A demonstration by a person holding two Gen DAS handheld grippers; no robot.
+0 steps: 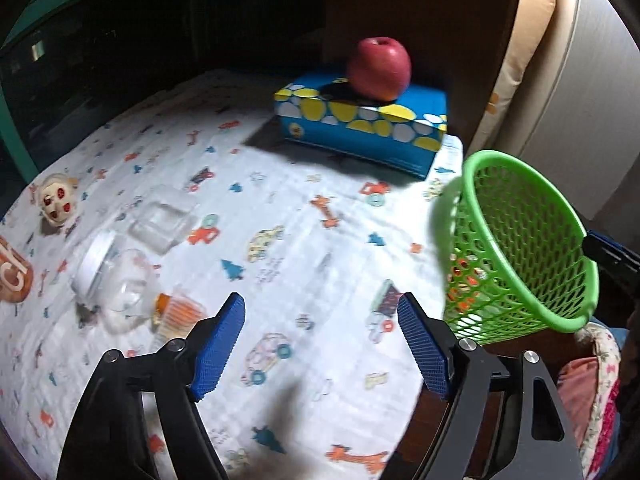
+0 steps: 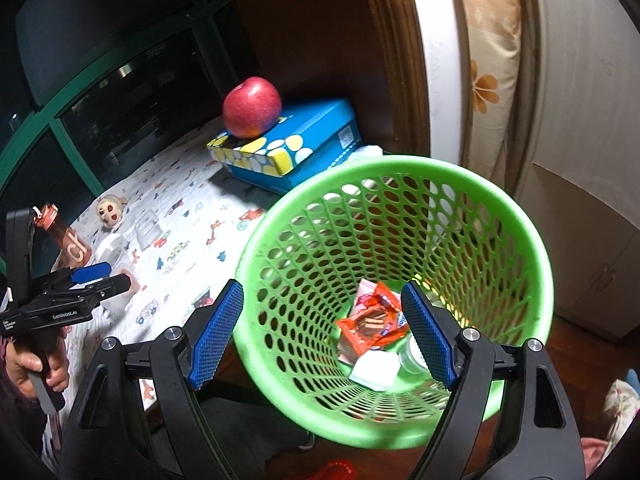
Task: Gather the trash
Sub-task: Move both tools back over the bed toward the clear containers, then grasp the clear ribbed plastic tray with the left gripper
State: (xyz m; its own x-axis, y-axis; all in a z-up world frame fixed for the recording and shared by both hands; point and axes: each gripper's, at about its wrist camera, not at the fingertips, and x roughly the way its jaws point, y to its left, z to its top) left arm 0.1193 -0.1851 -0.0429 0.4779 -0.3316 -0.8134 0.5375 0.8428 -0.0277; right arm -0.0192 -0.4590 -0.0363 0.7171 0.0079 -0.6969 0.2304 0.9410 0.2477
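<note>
A green mesh basket (image 2: 400,184) sits off the table's right edge; it also shows in the left wrist view (image 1: 516,216). Inside lie red snack wrappers (image 2: 372,320) and a white crumpled piece (image 2: 376,370). My right gripper (image 2: 322,332) is open, straddling the basket's near rim, holding nothing. My left gripper (image 1: 322,344) is open and empty above the patterned tablecloth (image 1: 280,208). To its left lie a clear jar with a white lid (image 1: 108,276), a clear plastic box (image 1: 164,220) and an orange-striped wrapper (image 1: 176,312).
A red apple (image 1: 378,68) rests on a blue tissue box (image 1: 360,128) at the table's back. A small doll head (image 1: 56,200) and a brown bottle (image 2: 66,240) are at the far left. A dark window lies behind; a wooden cabinet stands to the right.
</note>
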